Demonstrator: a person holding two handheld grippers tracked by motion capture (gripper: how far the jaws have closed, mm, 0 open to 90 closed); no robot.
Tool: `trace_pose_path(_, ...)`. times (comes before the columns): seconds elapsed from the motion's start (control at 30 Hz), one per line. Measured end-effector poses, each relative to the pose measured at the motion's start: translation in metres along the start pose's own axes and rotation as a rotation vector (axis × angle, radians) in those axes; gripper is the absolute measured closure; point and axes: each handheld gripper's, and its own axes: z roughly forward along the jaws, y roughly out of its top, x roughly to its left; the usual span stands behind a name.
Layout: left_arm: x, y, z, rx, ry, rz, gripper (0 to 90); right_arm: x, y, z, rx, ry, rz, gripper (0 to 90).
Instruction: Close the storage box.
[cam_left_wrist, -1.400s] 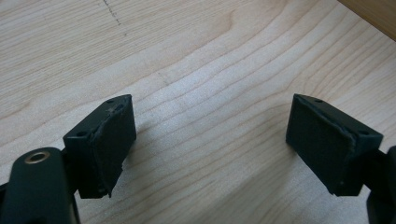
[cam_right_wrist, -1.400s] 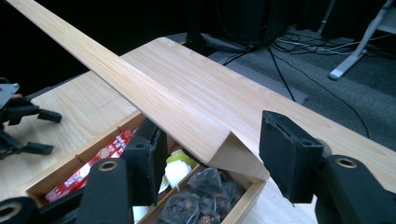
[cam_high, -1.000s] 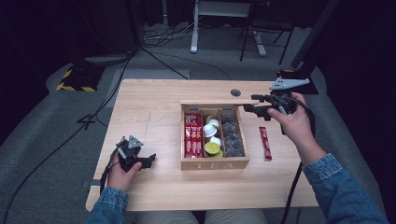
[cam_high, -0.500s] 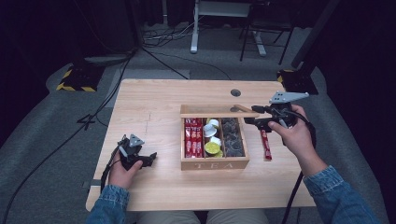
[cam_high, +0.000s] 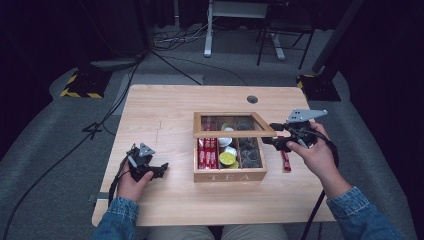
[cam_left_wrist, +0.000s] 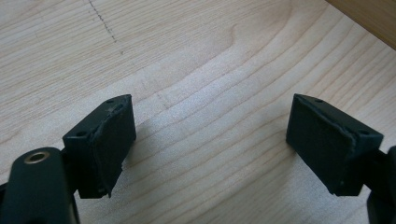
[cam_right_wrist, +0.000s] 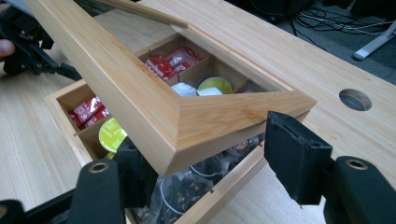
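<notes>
Right gripper (cam_high: 272, 134) at front right corner of tea box lid (cam_right_wrist: 187, 116); jaws have just been opening, lid corner between them, far pad clear of wood. Lid half lowered over tea box (cam_high: 229, 175) mid tabletop (cam_high: 165, 107). Left gripper (cam_left_wrist: 210, 140) low over bare tabletop, jaws released, holding nothing. Red sachet (cam_high: 285, 159) right of box.

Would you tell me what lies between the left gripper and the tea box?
Only bare table: in the high view, nothing lies between the left gripper and the tea box.
</notes>
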Motion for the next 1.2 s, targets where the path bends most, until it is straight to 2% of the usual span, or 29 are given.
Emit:
trace_pose_path(0.27,0.000,0.000,0.000,0.000,0.000,0.000,16.2,0.006,-0.012,0.003,0.023,-0.011,-0.018,35.8)
trace_pose_path(0.4,0.000,0.000,0.000,0.000,0.000,0.000,16.2,0.008,-0.019,0.006,0.035,0.000,-0.009,35.9)
trace_pose_path(0.67,0.000,0.000,0.000,0.000,0.000,0.000,16.2,0.012,-0.032,0.016,0.079,0.000,-0.020,36.0)
trace_pose_path(0.77,0.000,0.000,0.000,0.000,0.000,0.000,16.2,0.013,-0.037,0.019,0.087,0.013,-0.019,38.7)
trace_pose_path(1.2,0.000,0.000,0.000,0.000,0.000,0.000,16.2,0.020,-0.048,0.030,0.143,0.020,-0.041,38.5)
